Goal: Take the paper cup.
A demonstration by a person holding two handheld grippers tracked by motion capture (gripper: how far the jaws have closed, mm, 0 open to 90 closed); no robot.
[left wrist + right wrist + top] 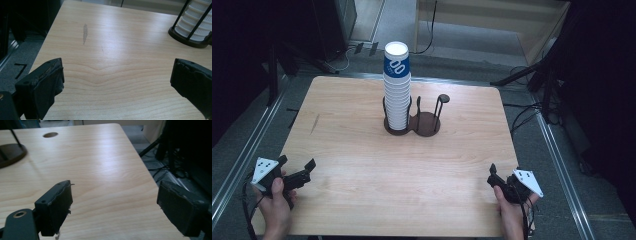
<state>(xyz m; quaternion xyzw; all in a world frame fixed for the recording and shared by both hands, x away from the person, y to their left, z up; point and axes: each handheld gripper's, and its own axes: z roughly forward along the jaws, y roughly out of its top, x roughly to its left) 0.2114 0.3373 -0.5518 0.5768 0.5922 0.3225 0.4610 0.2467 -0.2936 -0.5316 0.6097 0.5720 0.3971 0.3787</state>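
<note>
cup stack (396, 90) in holder (412, 125), grippers apart

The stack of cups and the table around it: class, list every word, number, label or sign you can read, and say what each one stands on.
"00": white rounded figures on the blue band of the top cup of the cup stack; they may be a logo, too blurred to be sure.
Black angled tape mark on the floor beside the table: a marker, not lettering.
Nothing else reads.
</note>
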